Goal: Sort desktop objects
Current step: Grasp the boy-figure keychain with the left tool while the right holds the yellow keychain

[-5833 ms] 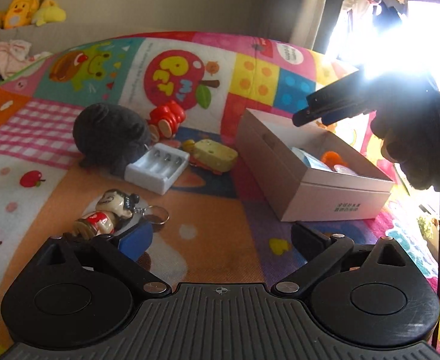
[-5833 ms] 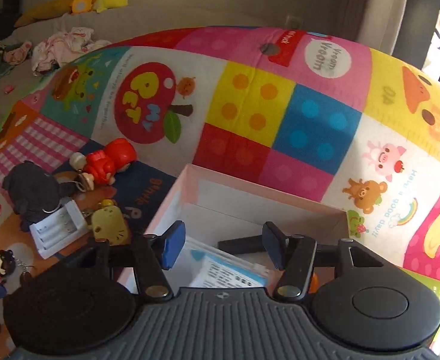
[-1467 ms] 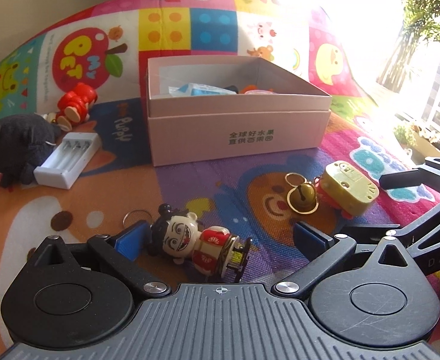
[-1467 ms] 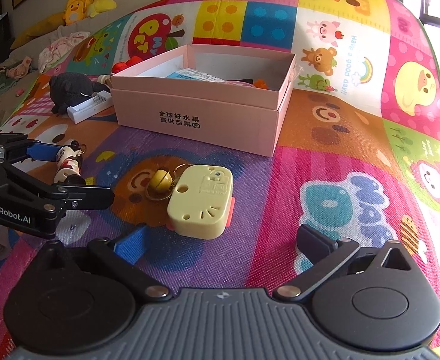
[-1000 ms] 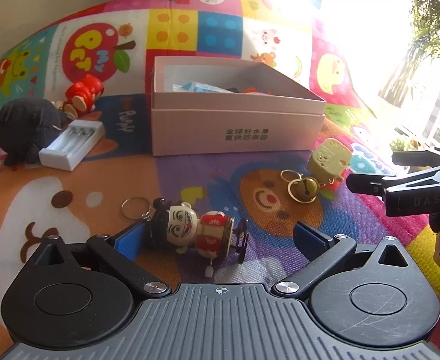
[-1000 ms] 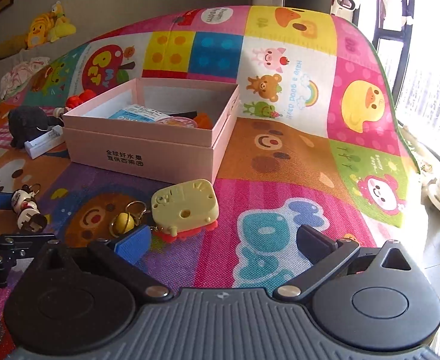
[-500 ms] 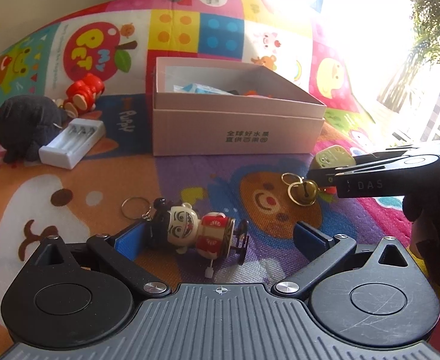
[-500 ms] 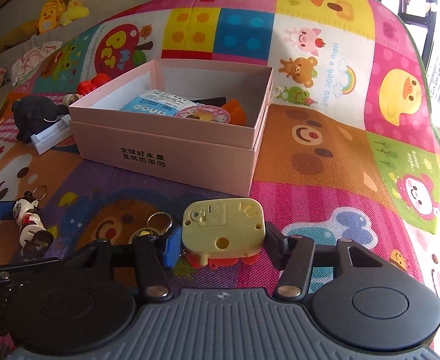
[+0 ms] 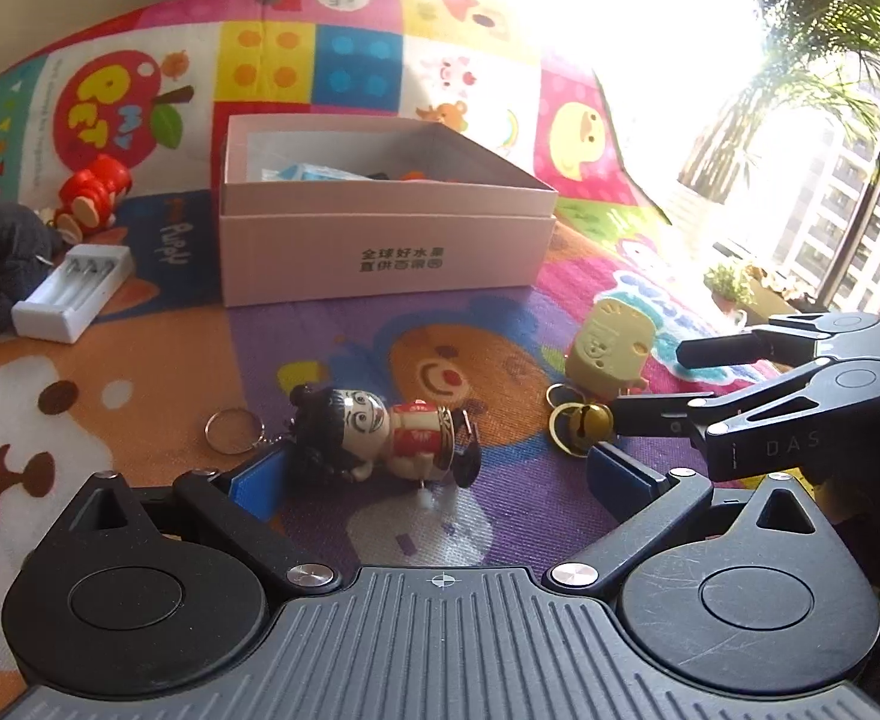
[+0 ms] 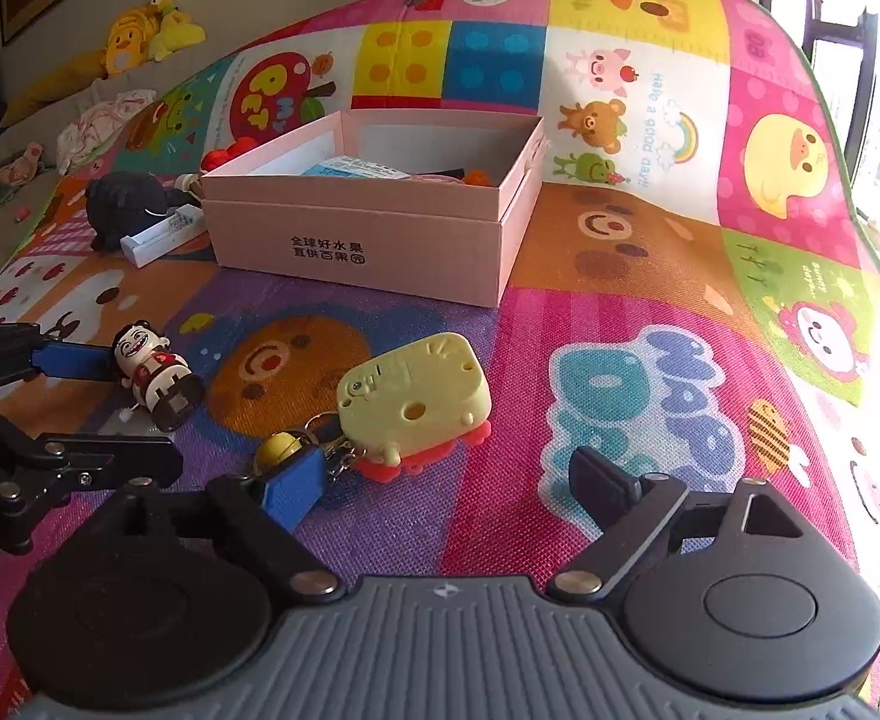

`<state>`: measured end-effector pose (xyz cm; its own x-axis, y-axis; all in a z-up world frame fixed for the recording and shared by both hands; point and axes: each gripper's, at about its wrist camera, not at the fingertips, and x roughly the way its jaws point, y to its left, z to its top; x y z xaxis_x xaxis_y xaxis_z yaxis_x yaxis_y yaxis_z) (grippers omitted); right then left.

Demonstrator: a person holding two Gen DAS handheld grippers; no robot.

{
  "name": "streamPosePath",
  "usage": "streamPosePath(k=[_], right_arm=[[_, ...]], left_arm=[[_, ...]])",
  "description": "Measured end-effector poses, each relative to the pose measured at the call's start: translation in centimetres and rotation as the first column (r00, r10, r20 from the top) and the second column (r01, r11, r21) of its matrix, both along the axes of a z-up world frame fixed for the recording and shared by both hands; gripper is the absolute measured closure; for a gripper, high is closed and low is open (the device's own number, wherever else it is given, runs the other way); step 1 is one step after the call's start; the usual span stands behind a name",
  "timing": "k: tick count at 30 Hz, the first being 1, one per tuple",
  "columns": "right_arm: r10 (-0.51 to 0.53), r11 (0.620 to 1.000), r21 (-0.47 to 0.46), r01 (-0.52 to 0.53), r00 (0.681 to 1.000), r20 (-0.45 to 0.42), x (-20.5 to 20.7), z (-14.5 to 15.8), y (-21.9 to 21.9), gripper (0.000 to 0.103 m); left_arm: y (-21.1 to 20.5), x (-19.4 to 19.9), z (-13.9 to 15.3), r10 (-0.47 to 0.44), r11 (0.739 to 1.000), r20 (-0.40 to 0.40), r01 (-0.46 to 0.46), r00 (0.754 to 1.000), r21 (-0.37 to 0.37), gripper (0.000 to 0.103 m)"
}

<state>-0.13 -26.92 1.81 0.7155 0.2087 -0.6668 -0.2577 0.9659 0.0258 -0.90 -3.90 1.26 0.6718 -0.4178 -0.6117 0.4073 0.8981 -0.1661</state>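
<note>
Mat (image 10: 650, 276) reads "Have a good day!"; pink box (image 10: 380, 234) lettering perhaps Chinese.

The left gripper (image 9: 437, 474) points down with its jaws wide apart. The right gripper (image 10: 449, 489) points down too, and its jaws are opening

light: strong daylight, window (image 9: 650, 30) glare | edges: fisheye-curved | focus: sharp
</note>
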Motion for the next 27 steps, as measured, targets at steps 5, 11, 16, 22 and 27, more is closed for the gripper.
streamPosePath(k=[5,11,16,22,27], right_arm=[[0.005,1.0,-0.007,-0.005,1.0,-0.011,0.2,-0.1,0.4,0.0],[0.017,0.999,-0.04,-0.018,1.0,-0.006,0.1,-0.3,1.1,0.0],[0.017,0.999,-0.042,-0.017,1.0,-0.004,0.0,-0.3,1.1,0.0],[0.016,0.999,-0.048,-0.016,1.0,0.002,0.0,-0.2,1.1,0.0],[0.013,0.998,-0.055,-0.009,0.998,0.067,0.0,0.7,1.3,0.007]], left_arm=[[0.2,0.4,0.2,0.099,0.993,0.033,-0.101,0.995,0.061,0.0],[0.2,1.1,0.3,0.08,0.99,0.048,-0.085,0.996,0.11,0.0],[-0.9,0.9,0.0,0.055,0.985,0.067,-0.065,0.996,0.161,0.019],[-1.3,0.6,-0.1,0.067,0.978,0.083,-0.082,0.994,0.194,0.029],[-1.2,0.3,0.1,0.065,0.979,0.083,-0.08,0.994,0.19,0.031]])
